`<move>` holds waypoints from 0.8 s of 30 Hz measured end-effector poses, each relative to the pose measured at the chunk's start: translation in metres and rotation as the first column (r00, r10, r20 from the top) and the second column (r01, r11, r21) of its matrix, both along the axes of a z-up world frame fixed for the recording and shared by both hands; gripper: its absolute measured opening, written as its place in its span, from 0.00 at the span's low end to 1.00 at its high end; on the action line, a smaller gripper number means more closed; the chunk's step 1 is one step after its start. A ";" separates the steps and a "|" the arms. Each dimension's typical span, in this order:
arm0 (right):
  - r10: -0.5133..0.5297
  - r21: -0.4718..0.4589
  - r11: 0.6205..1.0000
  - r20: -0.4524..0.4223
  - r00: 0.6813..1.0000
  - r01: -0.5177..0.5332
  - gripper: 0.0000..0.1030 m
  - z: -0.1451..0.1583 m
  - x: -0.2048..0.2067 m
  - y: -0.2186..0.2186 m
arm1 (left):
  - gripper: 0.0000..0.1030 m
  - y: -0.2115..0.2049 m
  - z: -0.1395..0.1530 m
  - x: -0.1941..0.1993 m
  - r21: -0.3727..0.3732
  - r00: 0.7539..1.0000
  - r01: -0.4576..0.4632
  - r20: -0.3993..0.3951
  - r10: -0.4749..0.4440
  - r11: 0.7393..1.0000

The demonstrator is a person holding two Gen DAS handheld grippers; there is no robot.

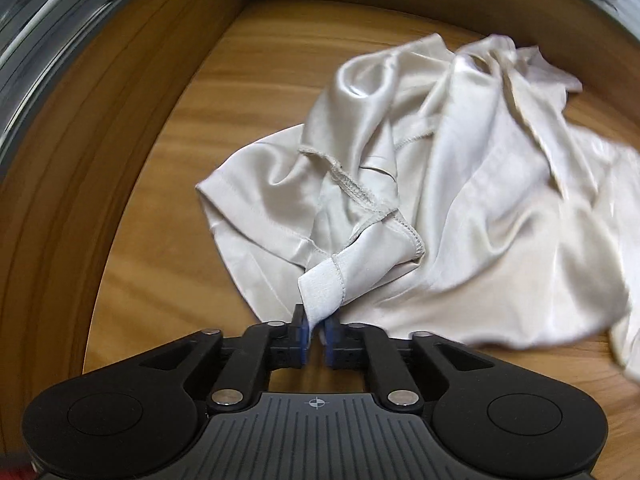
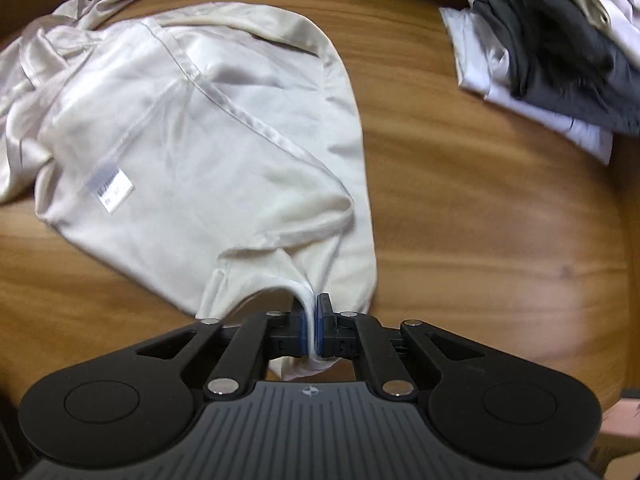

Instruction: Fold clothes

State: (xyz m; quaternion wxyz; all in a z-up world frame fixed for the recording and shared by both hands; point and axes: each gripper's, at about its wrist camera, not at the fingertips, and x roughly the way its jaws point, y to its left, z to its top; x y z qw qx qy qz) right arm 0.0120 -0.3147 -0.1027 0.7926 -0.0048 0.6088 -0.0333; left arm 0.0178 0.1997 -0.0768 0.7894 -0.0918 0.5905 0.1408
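A cream satin garment (image 1: 420, 200) lies crumpled and inside out on the wooden table (image 1: 168, 240), its care label (image 2: 110, 188) facing up. The left gripper (image 1: 316, 330) pinches a hemmed corner of it, while the right gripper (image 2: 310, 330) clamps another edge. Beyond the garment, a pile of grey and white clothes (image 2: 560, 52) sits near the table's far edge.

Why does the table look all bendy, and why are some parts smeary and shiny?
In both wrist views the fisheye lens curves the wooden table. In the left wrist view the satin garment glares bright at its top folds and smears at the right edge; the left gripper stays sharp. In the right wrist view the clothes pile and wood grain blur; the right gripper looks crisp.
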 end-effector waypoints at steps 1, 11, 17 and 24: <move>0.003 0.009 1.000 0.006 1.000 -0.003 0.10 0.001 -0.002 0.003 | 0.28 0.001 0.006 -0.002 -0.007 1.000 -0.007 0.018 0.008 1.000; 0.057 0.018 0.998 0.124 0.991 -0.060 0.68 0.025 0.038 0.024 | 0.70 -0.038 0.040 0.021 -0.069 0.985 0.057 0.166 -0.045 0.996; 0.120 0.026 0.992 0.160 0.980 -0.126 0.69 0.026 0.095 0.037 | 0.73 -0.074 0.034 0.071 -0.114 0.977 0.110 0.193 -0.086 0.987; 0.217 -0.016 0.976 0.156 0.964 -0.218 0.72 0.008 0.166 0.052 | 0.73 -0.099 0.017 0.136 -0.123 0.976 0.119 0.196 -0.094 0.985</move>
